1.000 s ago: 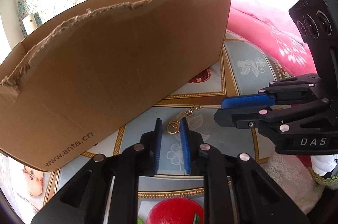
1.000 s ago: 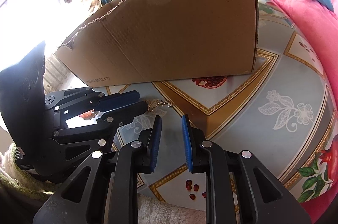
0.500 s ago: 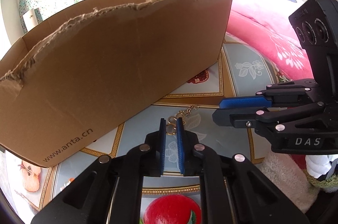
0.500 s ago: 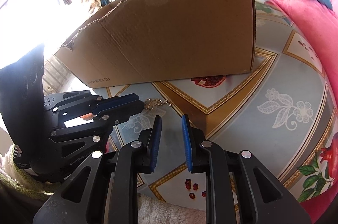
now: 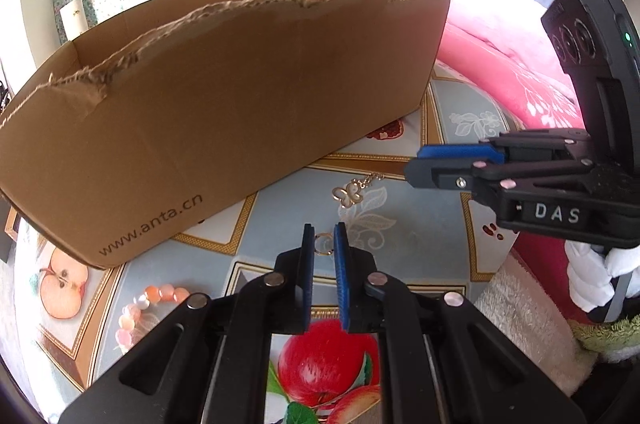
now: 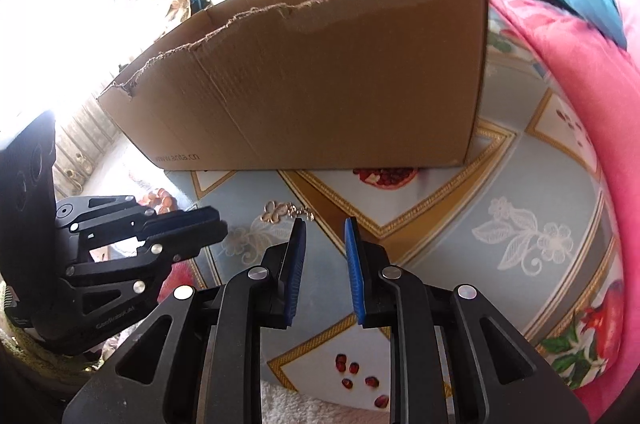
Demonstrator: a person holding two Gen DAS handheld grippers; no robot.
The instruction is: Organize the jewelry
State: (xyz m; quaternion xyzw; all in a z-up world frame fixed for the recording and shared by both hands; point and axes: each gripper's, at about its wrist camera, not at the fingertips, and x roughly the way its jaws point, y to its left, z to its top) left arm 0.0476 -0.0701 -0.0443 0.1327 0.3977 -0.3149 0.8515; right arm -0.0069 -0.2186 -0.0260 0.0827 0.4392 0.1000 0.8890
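Note:
A small gold ring (image 5: 323,245) sits pinched between the blue pads of my left gripper (image 5: 323,233), which is shut on it just above the patterned tablecloth (image 5: 448,224). Just beyond the tips, a gold butterfly pendant (image 5: 347,194) with a short chain lies flat on the cloth. From the right wrist view the same pendant (image 6: 276,212) shows ahead and to the left. My right gripper (image 6: 325,229) hovers open with nothing between its pads; its tip (image 5: 418,171) reaches in from the right. In front of both stands the torn cardboard box (image 5: 220,104), its top open.
A pink-orange bead bracelet (image 5: 140,308) lies near the box's left corner. A pink blanket (image 5: 500,60) is heaped to the right, and a white towel (image 5: 520,320) lies at the near right. The box wall (image 6: 320,84) blocks the way straight ahead.
The left jaws closed on the gold ring, then drew back with it away from the butterfly pendant. The right gripper stayed where it was, still open.

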